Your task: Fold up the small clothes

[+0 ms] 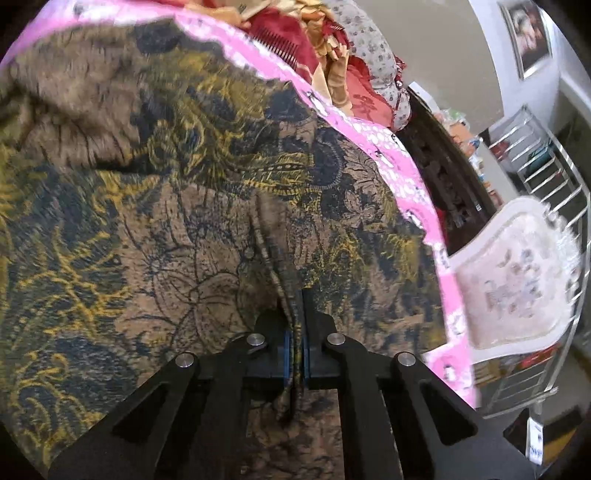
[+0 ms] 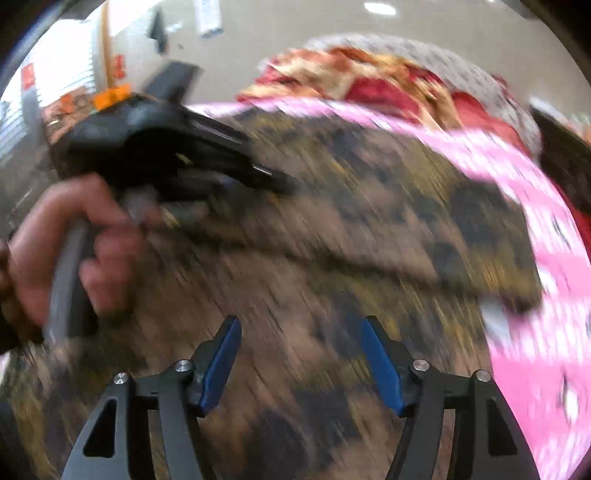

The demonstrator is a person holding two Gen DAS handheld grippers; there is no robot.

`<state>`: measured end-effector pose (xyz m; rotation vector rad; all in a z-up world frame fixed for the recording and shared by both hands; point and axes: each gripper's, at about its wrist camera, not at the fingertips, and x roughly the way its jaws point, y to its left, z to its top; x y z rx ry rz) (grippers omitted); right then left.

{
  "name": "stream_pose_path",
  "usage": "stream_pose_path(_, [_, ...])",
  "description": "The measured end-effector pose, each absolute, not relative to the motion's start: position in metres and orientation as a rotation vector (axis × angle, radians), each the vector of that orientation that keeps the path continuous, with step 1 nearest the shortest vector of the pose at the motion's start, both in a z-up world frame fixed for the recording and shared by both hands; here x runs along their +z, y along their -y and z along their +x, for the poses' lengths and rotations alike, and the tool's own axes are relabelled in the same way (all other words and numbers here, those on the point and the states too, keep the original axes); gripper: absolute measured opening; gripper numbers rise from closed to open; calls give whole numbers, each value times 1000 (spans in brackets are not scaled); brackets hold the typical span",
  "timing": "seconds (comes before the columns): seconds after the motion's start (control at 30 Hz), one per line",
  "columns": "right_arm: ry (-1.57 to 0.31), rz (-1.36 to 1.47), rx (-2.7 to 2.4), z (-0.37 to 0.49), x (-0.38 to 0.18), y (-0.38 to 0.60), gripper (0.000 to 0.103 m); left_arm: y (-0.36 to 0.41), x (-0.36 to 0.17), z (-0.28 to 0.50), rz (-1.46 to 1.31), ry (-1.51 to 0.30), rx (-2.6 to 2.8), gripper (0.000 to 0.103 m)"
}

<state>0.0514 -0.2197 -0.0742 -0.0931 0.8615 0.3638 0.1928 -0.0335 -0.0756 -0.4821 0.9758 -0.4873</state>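
Between the blue pads of the left gripper (image 1: 296, 325), a bunched ridge of the brown patterned garment (image 1: 166, 192) was pinched tight, the two jaws drawn together with only the cloth between them. From that pinch the fabric rose in a narrow fold and spread outward, brown with black and yellow tracery, over most of the pink printed bedsheet (image 1: 413, 192). The sheet showed only as a band along the garment's far and right edges. Beyond its far edge lay a heap of red and beige clothes (image 1: 325, 48) with a grey floral piece beside it. Off the right edge stood a white upholstered chair (image 1: 517, 280), with a metal rack (image 1: 546, 162) behind it and a framed picture (image 1: 528, 33) on the wall.

The right gripper (image 2: 301, 362) hung over the same garment (image 2: 332, 236) with its jaws spread wide, blue pads well apart and nothing between them. That view was heavily smeared. To its left, the person's hand (image 2: 70, 243) gripped the handle of the left gripper (image 2: 280, 182), whose black body reached down to the cloth. The pink sheet (image 2: 535, 295) curved along the right side, the red heap (image 2: 369, 85) past its far edge.
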Motion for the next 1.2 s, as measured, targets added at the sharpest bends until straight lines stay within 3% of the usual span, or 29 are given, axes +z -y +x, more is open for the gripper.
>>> stream_pose_path(0.27, [-863,-29,293,49,-79,235,65,57,14,130,-201,-724,-556,2])
stream_pose_path(0.47, [-863,-74,280,47,-80,228,68,0,48,122,-157,-661,-462,2])
stream_pose_path(0.87, [-874,-53,295,51,-82,232,71,-97,-31,139,-174,-841,-191,3])
stream_pose_path(0.97, [-880,-62,298,51,-83,230,75,-104,-63,144,-137,-950,-101,12])
stream_pose_path(1.07, [-883,-77,297,51,-83,226,76,-119,-61,132,-173,-911,-34,29])
stream_pose_path(1.2, [-892,-52,314,51,-80,228,77,-120,-35,116,-164,-794,56,29])
